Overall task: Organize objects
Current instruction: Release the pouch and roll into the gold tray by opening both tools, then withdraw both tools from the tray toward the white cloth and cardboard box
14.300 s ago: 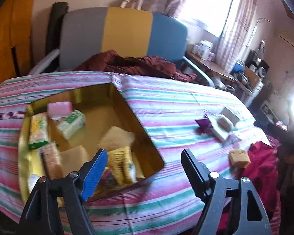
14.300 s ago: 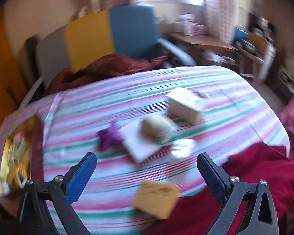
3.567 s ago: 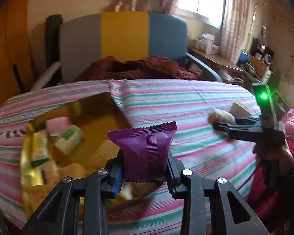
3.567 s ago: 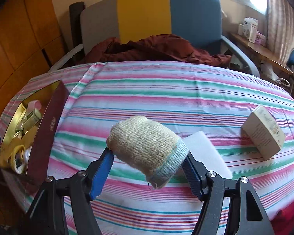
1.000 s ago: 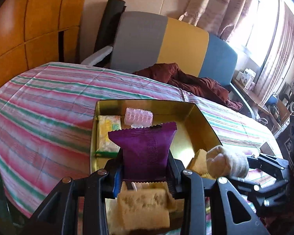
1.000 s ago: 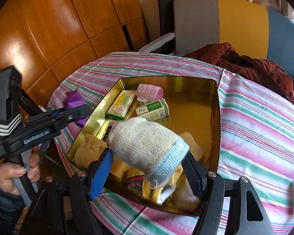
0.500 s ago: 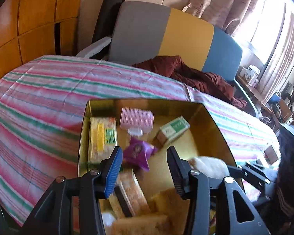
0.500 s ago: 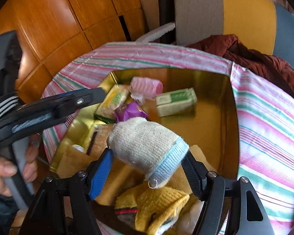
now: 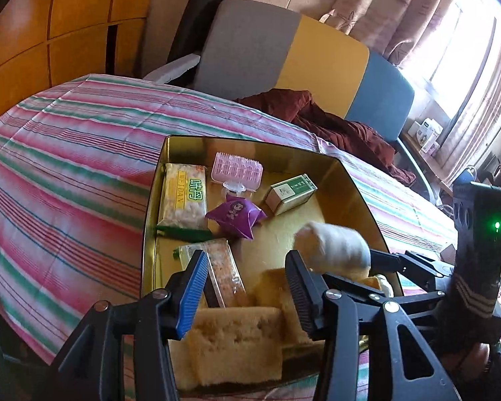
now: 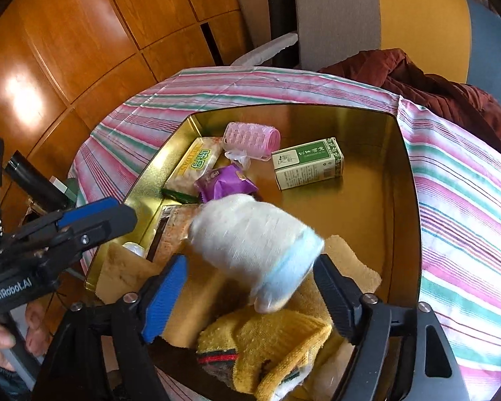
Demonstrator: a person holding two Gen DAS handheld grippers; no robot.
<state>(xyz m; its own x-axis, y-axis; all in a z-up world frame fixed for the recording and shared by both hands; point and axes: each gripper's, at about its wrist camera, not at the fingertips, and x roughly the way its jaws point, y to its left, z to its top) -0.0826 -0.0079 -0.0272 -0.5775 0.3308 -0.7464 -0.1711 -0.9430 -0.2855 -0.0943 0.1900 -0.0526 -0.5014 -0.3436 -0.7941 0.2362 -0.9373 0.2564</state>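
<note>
I am spreading my right tongs [image 10: 250, 287] over the gold tin [image 10: 407, 180]; the rolled white sock [image 10: 254, 237] sits blurred between the pads, no longer clamped. My left tongs [image 9: 247, 287] are opening too, empty. The purple packet [image 9: 236, 215] is lying in the tin on the striped surface [image 9: 66, 173].

The left gripper [image 9: 245, 280] pointed steeply down at the lower centre of its frame, jaws opening and empty. The right gripper [image 10: 250, 287] also tilted down, jaws opening. A hand [image 10: 3, 337] gripped the left handle at lower left.
</note>
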